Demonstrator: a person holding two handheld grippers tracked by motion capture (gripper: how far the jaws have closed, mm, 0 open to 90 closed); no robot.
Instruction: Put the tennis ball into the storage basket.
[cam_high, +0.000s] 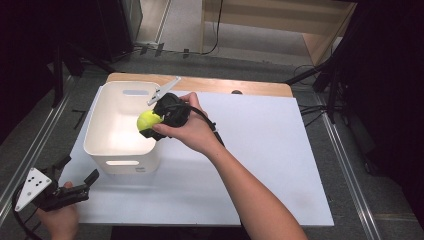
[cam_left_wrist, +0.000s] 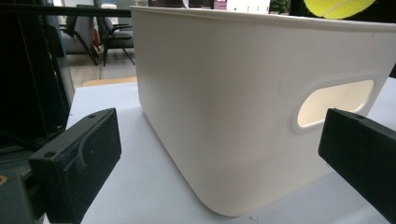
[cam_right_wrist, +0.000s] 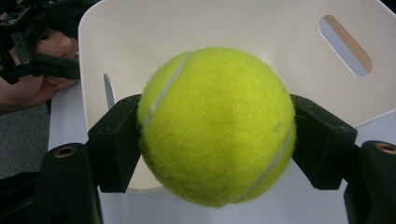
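Looks like a lab or some kind of recording setup, not a home. The counter (cam_high: 280, 150) is a white board laid over a wooden top, sitting between metal rails (cam_high: 30, 150) that run down both sides. Black curtains or panels close off the left and right, and cables (cam_high: 310, 107) trail across the grey floor past the far edge. Behind that there's a plywood frame (cam_high: 320, 40), more like a test rig than furniture. Through the left tool's camera you can see office chairs (cam_left_wrist: 109, 35) in the background, so it's probably a shared workspace in an office-type building.
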